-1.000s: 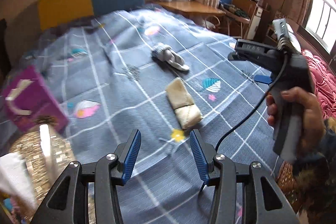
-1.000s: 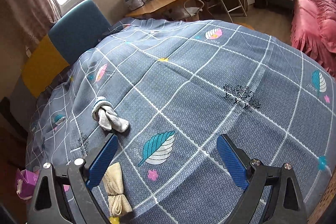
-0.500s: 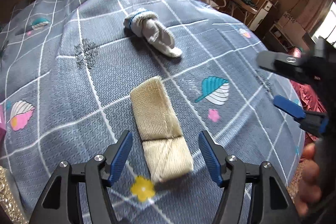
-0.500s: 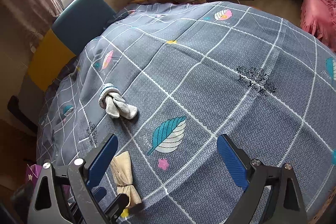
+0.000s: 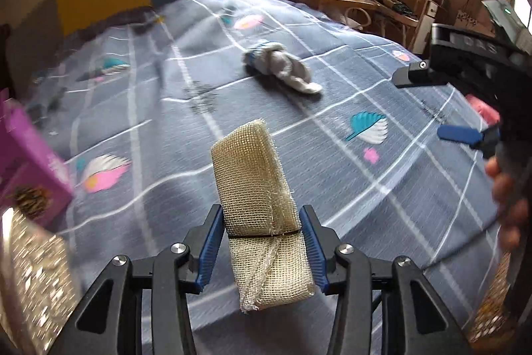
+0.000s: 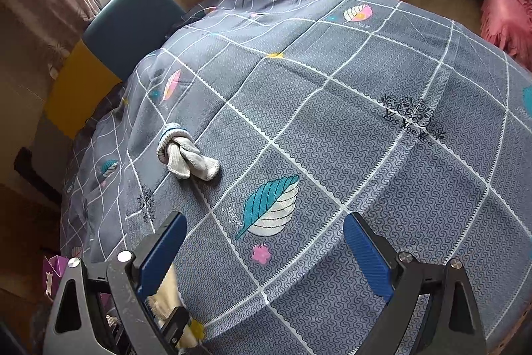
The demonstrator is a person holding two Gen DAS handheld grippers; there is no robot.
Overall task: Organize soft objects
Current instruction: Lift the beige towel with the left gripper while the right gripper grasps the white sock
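My left gripper [image 5: 262, 250] has its jaws closing around the beige folded cloth [image 5: 257, 188], a mesh-weave bundle tied across its middle by a thin dark band. The blue pads sit against both its sides near the band, so I judge it gripped, and the cloth's far end tilts up off the bed [image 5: 332, 188]. My right gripper [image 6: 262, 252] hangs wide apart over the bedspread with nothing between its pads.

The other soft thing, the grey knotted sock [image 5: 282, 70], lies farther up the bed, well apart from the cloth.

What could go wrong: the cloth is soft and loose-woven, so the pads may squash it rather than hold it, and it could slide out as I lift. My grip is at the tied end, so the longer free end may droop or unfold. The frayed corner near me could snag on a pad. The picture is blurred with motion, so a quick swing might shake it loose.

As for containers, a purple bag [image 5: 26, 162] stands at the left edge of the bed, beside something glittery gold [image 5: 33, 281]. Both are blurred and cut off, and I cannot tell what, if anything, is in them.
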